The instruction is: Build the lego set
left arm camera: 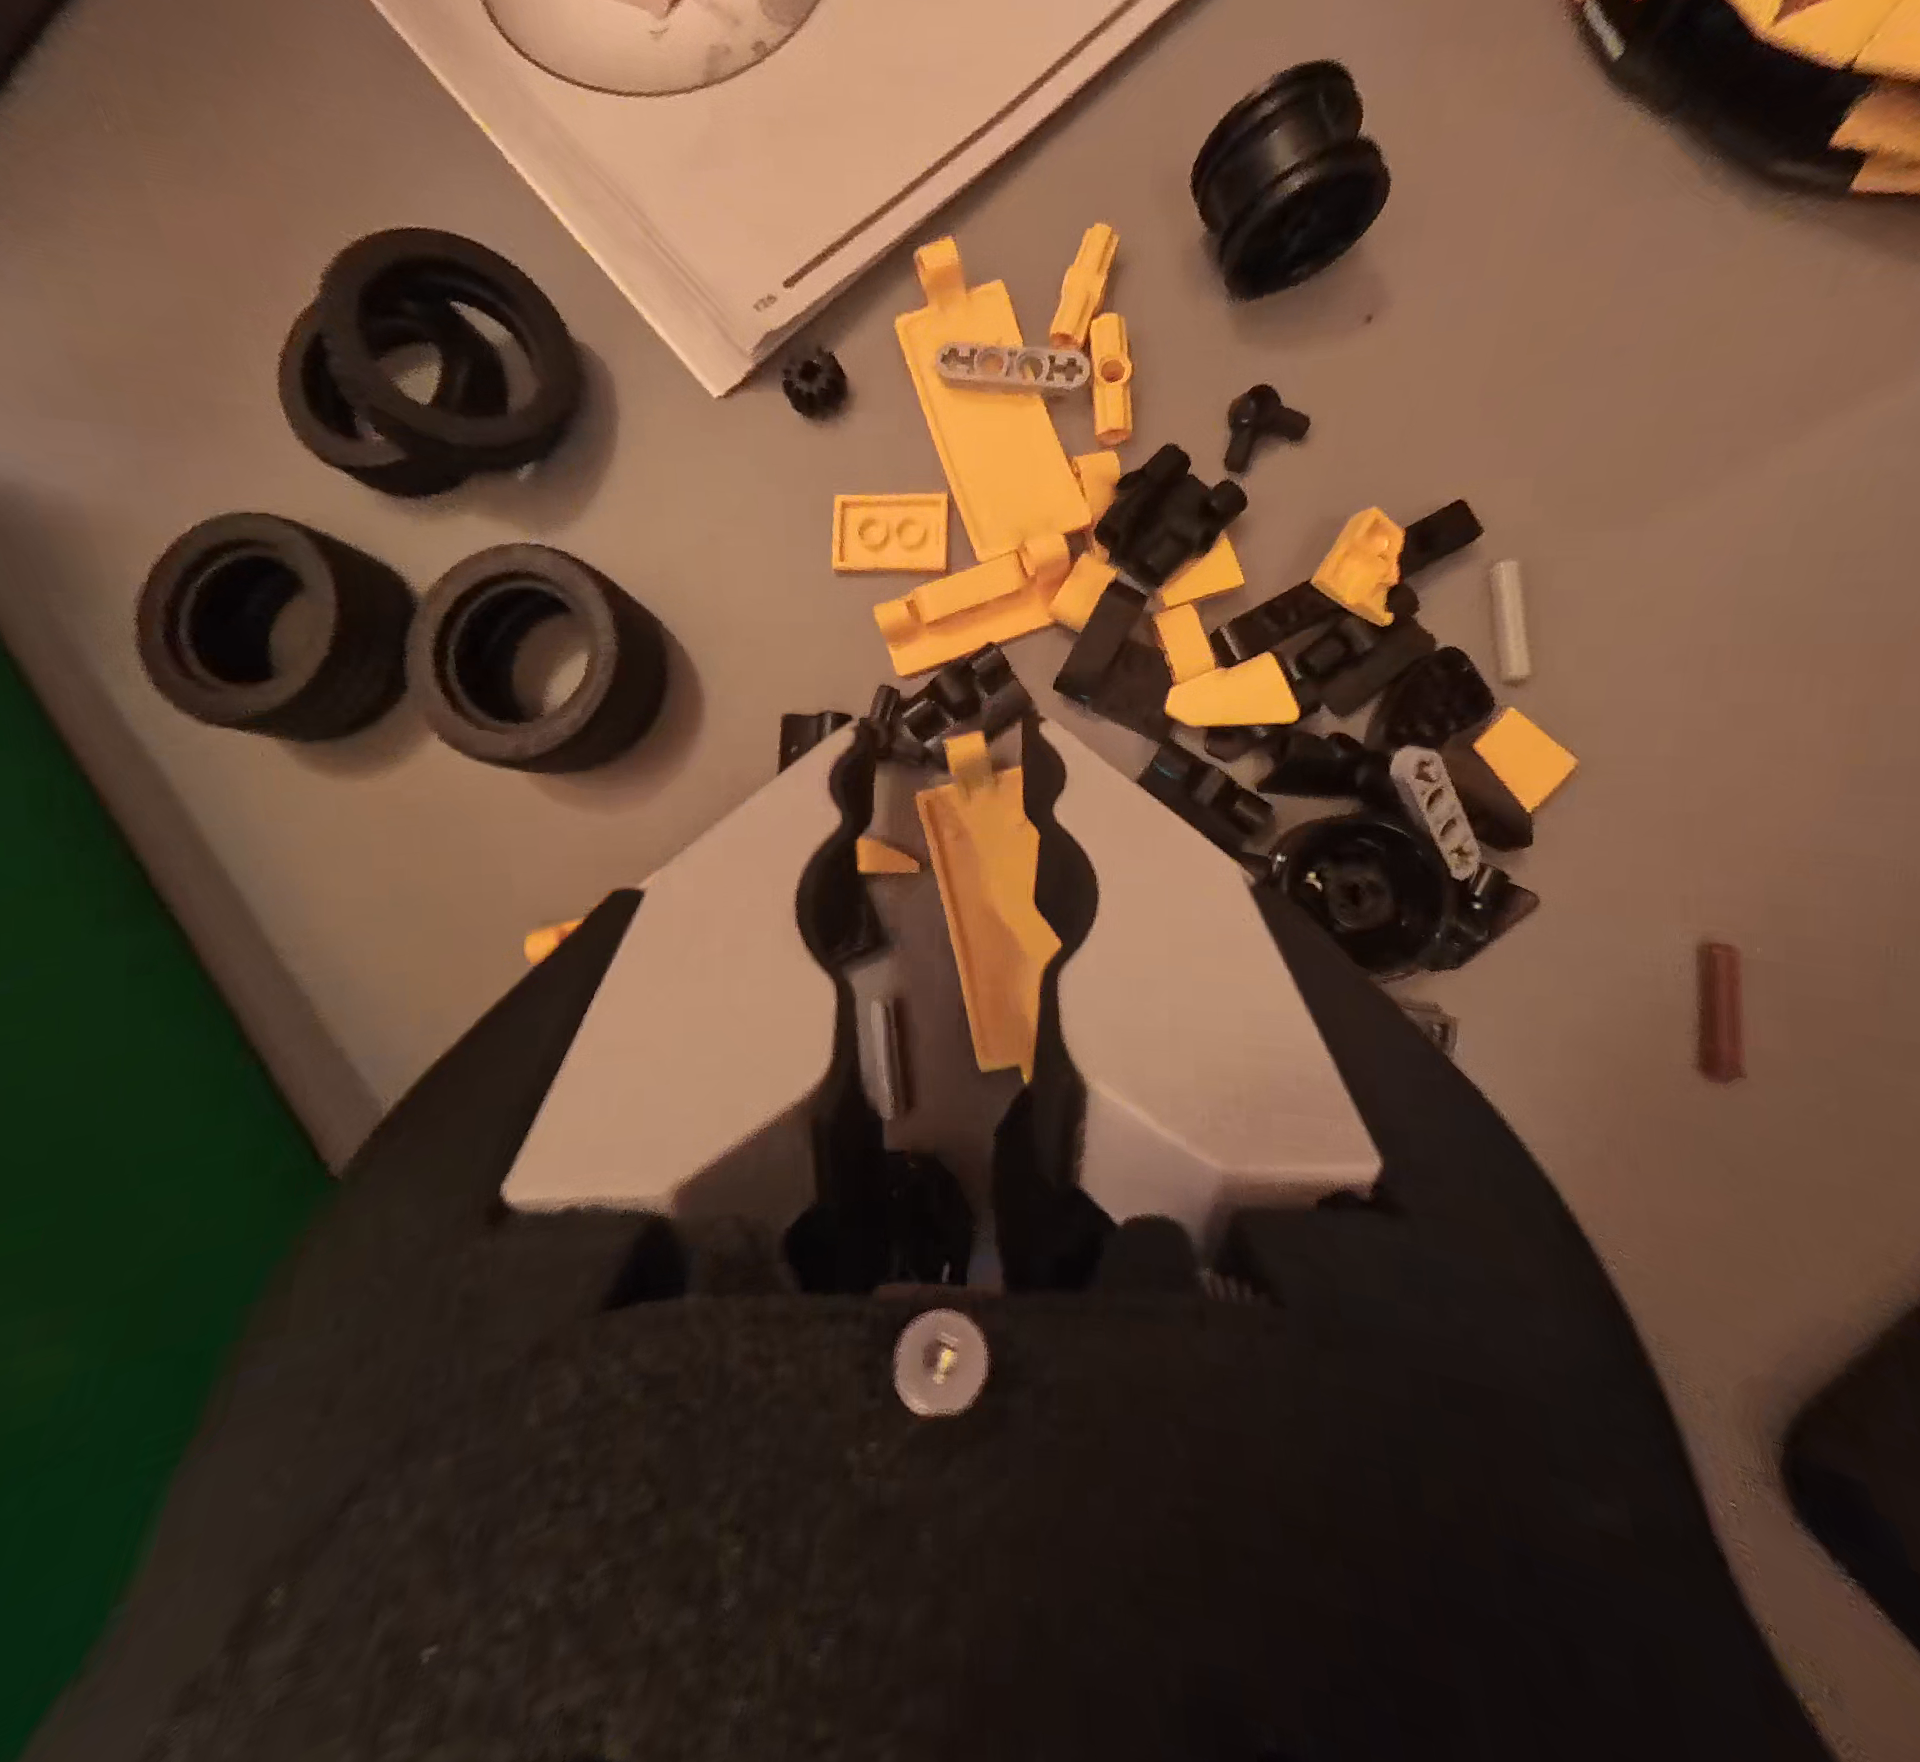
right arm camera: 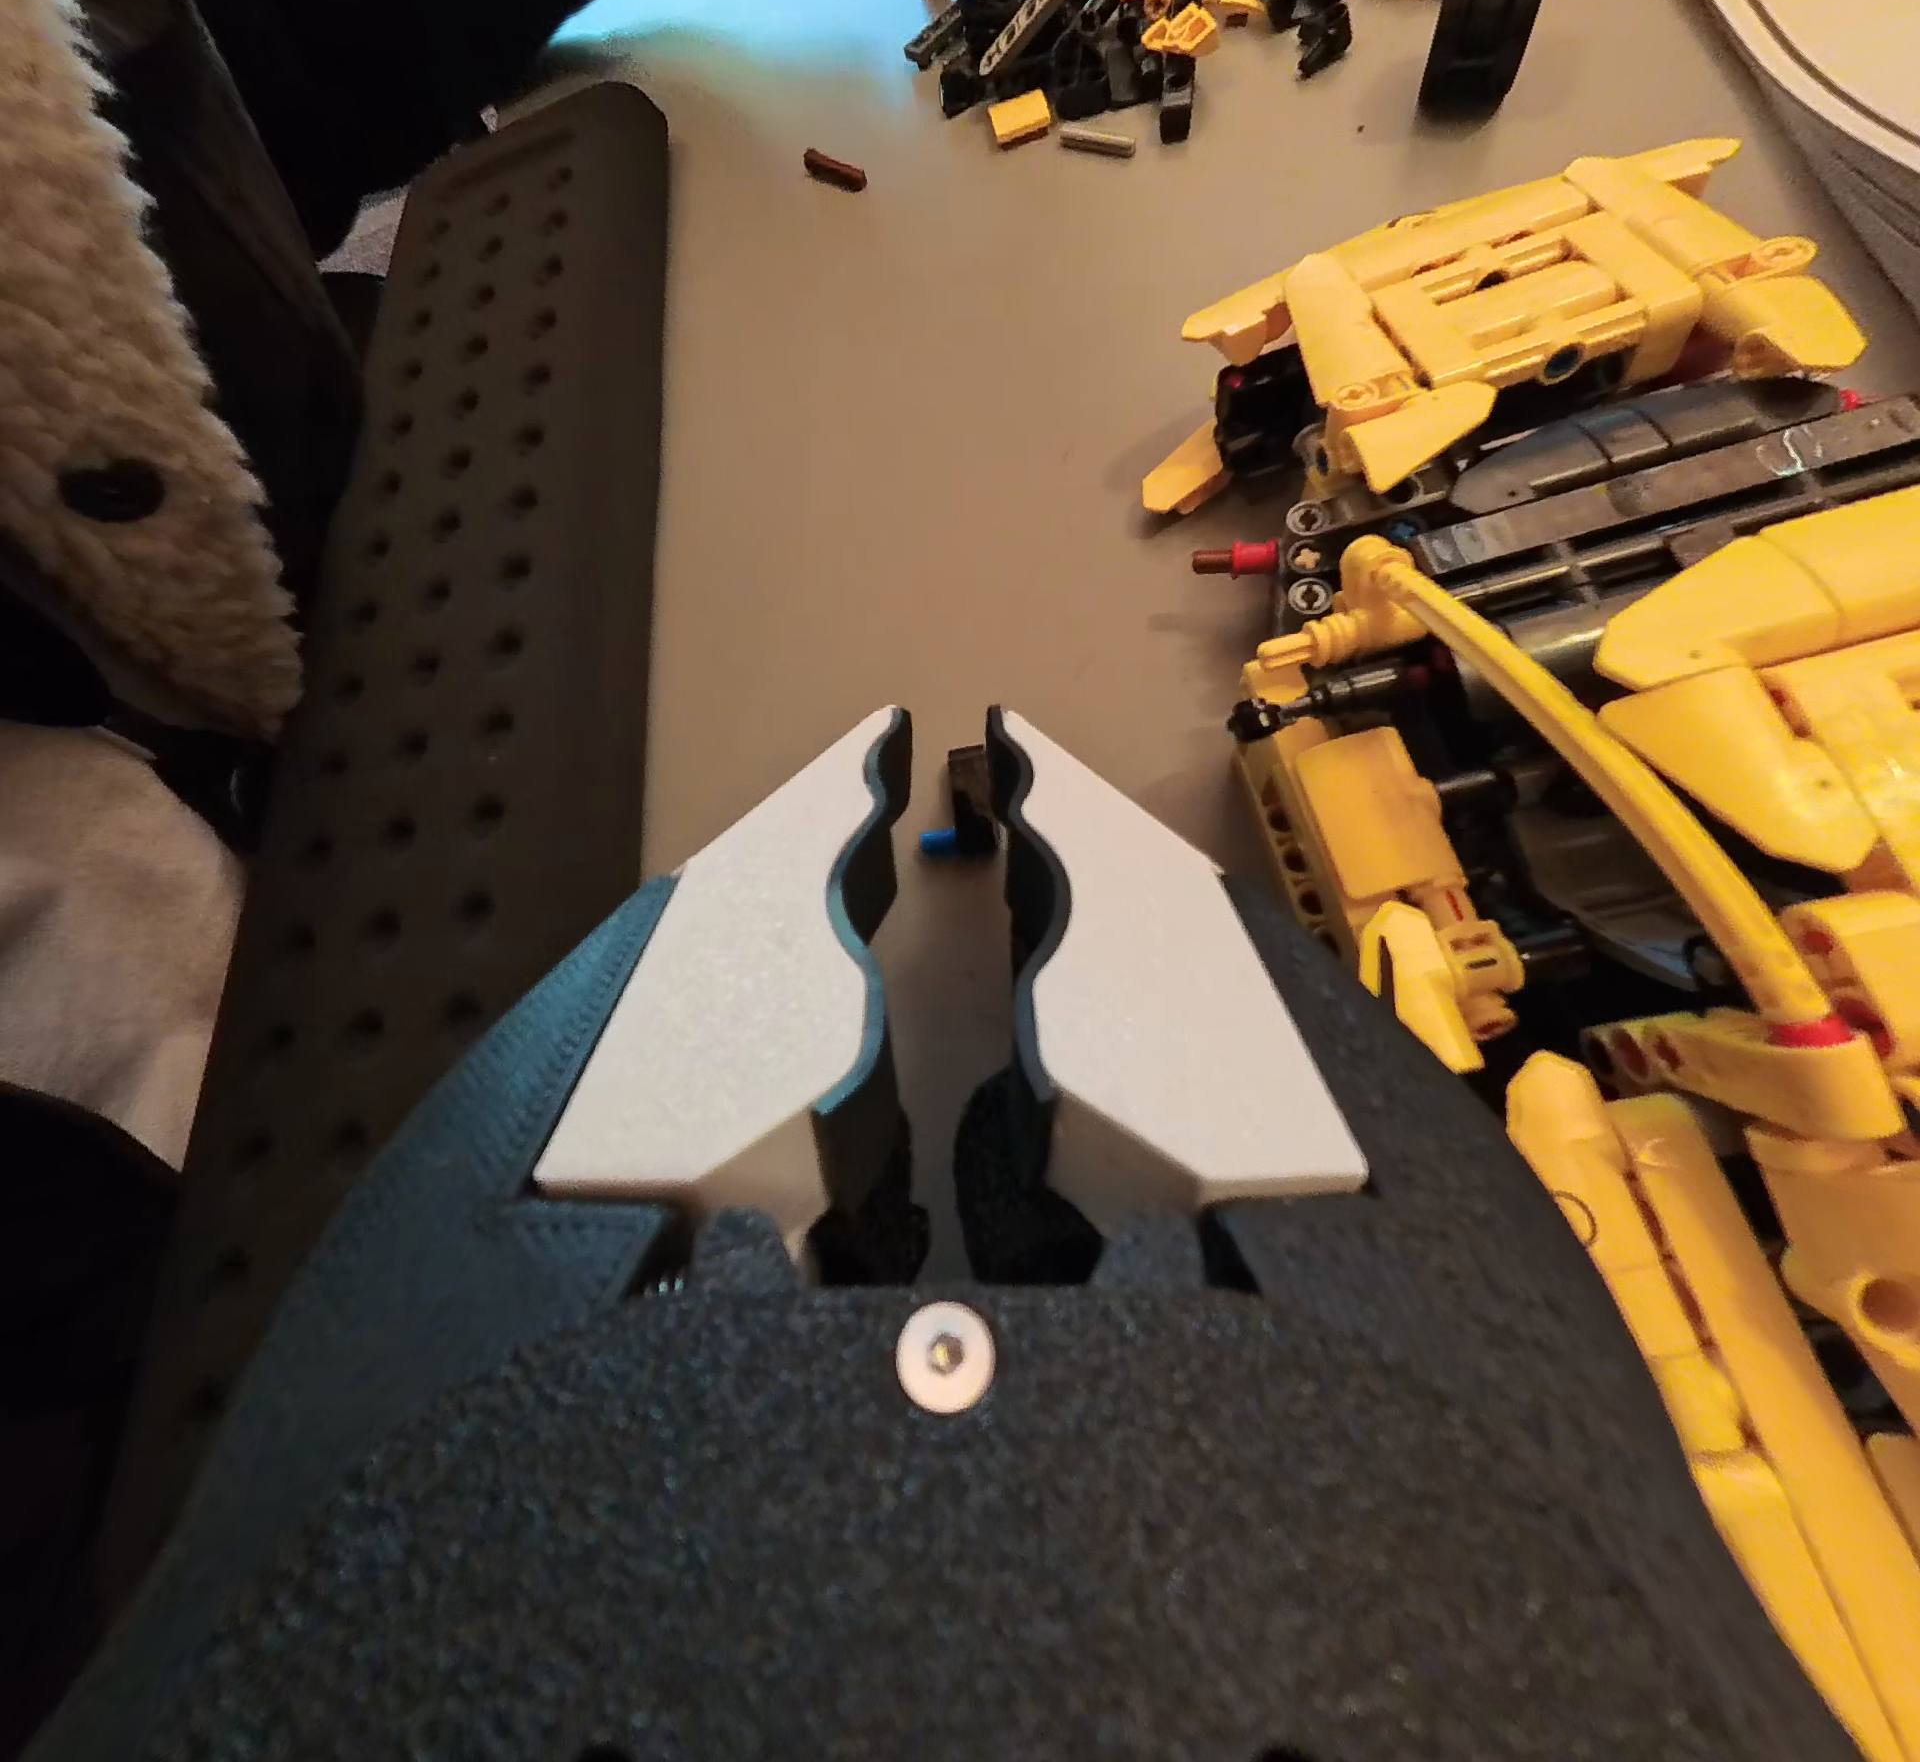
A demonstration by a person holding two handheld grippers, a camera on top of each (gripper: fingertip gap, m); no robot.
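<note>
The grey counter [left arm camera: 1558, 382] carries an open instruction booklet [left arm camera: 831, 102], black tyres [left arm camera: 426, 362], a black wheel [left arm camera: 1288, 174], a heap of loose yellow and black pieces [left arm camera: 1143, 590], a brown pin [left arm camera: 1723, 1011], a perforated dark board [right arm camera: 468, 517] and a partly built yellow model [right arm camera: 1558, 725]

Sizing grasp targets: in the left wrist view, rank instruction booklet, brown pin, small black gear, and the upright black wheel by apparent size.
1. instruction booklet, cropped by the frame
2. upright black wheel
3. brown pin
4. small black gear

Pin and gear look close; ranking unsure.
</note>
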